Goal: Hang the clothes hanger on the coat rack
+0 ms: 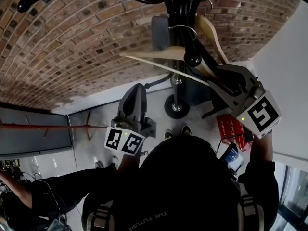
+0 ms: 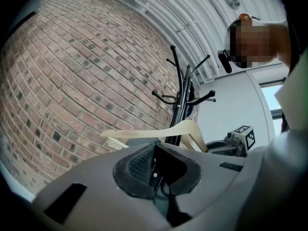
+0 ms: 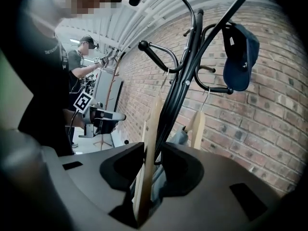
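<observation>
Pale wooden hanger (image 3: 150, 143) hangs close against the pole of the black coat rack (image 3: 187, 66). Its thin metal hook runs up to one of the curved arms. I cannot tell whether the hook fully bears on that arm.

Right gripper (image 1: 219, 78) is raised to the rack and tilted a little downward. Its fingers stand wide apart with the hanger's lower edge between them, seen edge-on. The pads are not pressing on the wood, and daylight shows on the pole side.

Left gripper (image 1: 134, 93) is held low, well apart from the rack and pointing slightly upward. Its fingers are together with nothing between them. The rack and hanger are visible beyond its tip in the left gripper view.

Second wooden hanger (image 3: 197, 126) hangs on the rack just beside the first, toward the brick wall (image 3: 269, 109).

Dark blue cap (image 3: 239, 57) hangs from an upper arm of the rack.

Round base of the rack rests on the light floor (image 1: 110, 105), with a red box (image 1: 231, 128) near it.

Another person (image 3: 83, 57) stands in the background at a far surface, seen in the right gripper view.
</observation>
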A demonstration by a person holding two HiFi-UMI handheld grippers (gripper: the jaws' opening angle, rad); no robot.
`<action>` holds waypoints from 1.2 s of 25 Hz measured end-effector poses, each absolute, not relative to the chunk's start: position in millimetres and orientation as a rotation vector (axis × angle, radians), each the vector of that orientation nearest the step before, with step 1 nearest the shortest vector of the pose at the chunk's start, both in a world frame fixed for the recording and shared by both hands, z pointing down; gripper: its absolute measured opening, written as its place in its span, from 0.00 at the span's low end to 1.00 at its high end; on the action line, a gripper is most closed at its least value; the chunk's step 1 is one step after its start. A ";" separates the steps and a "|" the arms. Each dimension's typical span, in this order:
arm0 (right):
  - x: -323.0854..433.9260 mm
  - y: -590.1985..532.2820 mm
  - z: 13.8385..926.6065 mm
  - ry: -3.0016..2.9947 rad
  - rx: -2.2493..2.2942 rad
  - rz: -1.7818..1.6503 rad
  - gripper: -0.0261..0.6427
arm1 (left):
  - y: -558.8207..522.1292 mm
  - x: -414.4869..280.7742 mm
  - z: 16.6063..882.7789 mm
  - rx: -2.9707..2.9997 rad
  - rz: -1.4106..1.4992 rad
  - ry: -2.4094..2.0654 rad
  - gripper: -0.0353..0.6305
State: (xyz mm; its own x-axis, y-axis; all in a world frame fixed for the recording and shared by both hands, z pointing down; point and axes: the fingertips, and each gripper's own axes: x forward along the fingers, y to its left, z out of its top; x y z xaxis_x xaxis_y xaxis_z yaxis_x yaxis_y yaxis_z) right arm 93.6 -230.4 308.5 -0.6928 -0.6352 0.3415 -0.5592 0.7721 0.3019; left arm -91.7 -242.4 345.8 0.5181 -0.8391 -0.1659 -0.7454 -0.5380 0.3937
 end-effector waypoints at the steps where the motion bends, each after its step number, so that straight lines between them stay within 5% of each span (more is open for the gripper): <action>1: 95.3 -230.0 305.5 -2.538 0.914 -0.252 0.21 | -242.7 -90.9 345.4 2.490 -0.492 -1.330 0.08; 17: 143.5 -228.3 246.6 -2.743 1.362 -0.430 0.21 | -247.5 -82.3 344.8 2.506 -0.487 -1.319 0.08; 19: 156.0 -235.2 248.8 -2.725 1.469 -0.360 0.08 | -249.3 -82.7 344.1 2.506 -0.491 -1.323 0.08; 30: 159.8 -240.1 283.0 -2.681 1.472 -0.236 0.07 | -249.8 -82.0 343.6 2.501 -0.484 -1.342 0.08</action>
